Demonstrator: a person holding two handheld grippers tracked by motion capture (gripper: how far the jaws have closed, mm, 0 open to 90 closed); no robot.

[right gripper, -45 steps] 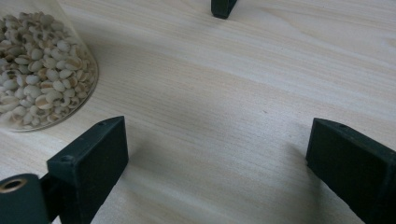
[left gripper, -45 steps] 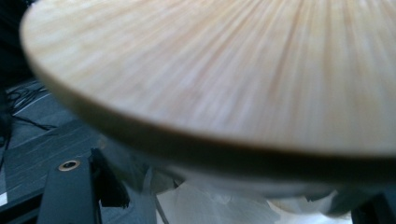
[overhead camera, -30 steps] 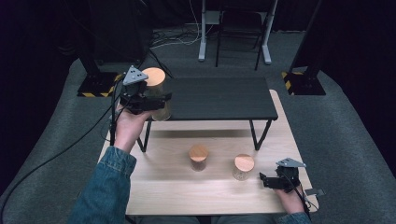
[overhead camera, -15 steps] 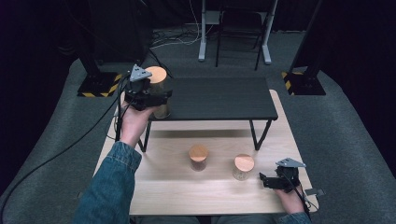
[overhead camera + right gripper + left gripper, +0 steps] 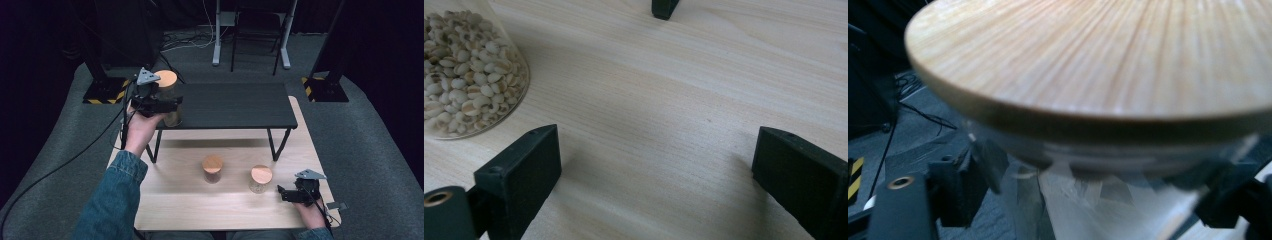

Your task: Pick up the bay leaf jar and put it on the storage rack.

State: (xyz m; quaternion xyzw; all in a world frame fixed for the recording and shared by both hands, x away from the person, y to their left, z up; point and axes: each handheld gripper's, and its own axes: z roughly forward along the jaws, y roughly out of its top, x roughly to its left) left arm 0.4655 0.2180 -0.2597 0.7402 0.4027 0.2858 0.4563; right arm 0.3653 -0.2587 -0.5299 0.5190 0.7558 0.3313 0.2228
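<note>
Left gripper (image 5: 167,106) is clamped on a glass jar (image 5: 171,112) just below its wooden lid (image 5: 165,78); jar is held upright at the left end of the black shelf (image 5: 235,105), at its front-left corner. Whether the base touches the shelf cannot be told. In the left gripper view the lid (image 5: 1108,55) is seen close and blurred, with the black jaws pressed to the glass on either side under it. Jar contents cannot be made out.

Right gripper (image 5: 284,193) is rested on the wooden table (image 5: 190,200) near the front-right corner, jaws spread, nothing between them.

Two more lidded jars are stood on the table in front of the shelf: middle jar (image 5: 212,168) with dark contents, right jar (image 5: 260,178) just beside the right gripper. In the right gripper view its glass (image 5: 469,75) is seen filled with pale grains.

Shelf top to the right of the held jar is bare. Table edge is close behind the right gripper.
</note>
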